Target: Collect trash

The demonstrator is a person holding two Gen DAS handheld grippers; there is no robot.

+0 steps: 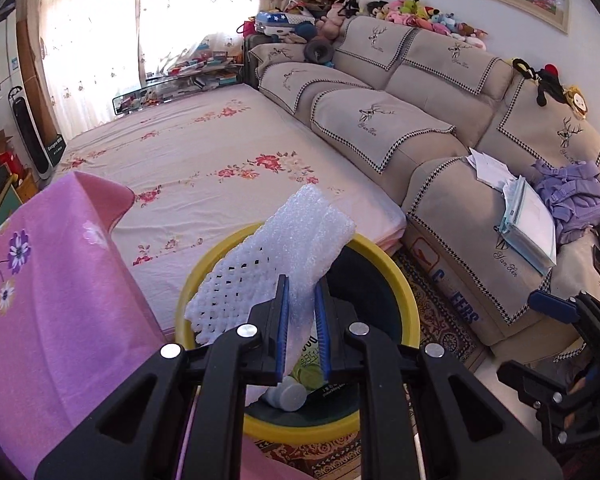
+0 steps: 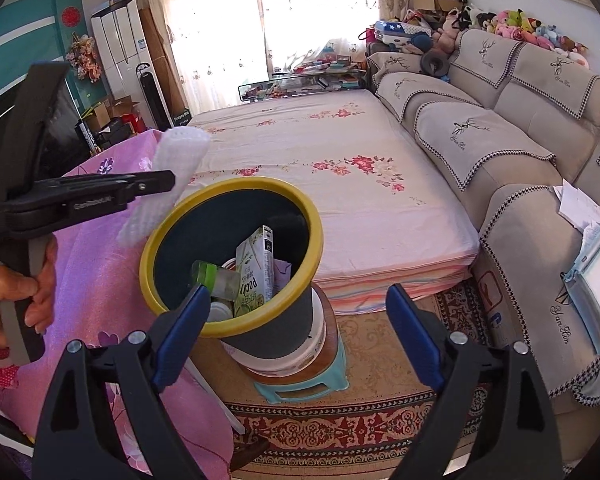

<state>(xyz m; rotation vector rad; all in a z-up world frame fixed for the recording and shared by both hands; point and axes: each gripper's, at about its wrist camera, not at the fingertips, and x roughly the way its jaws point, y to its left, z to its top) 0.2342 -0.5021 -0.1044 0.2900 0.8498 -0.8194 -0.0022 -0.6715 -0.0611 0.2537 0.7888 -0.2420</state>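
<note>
The left gripper (image 1: 302,292) clamps a foam net (image 1: 284,256) above the bin (image 1: 404,280); the right gripper (image 2: 296,320) gapes nearby, holding nothing.

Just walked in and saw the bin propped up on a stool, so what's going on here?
A person is tidying up with a handheld gripper in each hand. The left gripper is shut on a white foam net sleeve and holds it over the yellow-rimmed trash bin, not yet dropped in. The bin already holds a green Pocky box and a few other containers. The right gripper is open and holds nothing, next to the bin.
</note>
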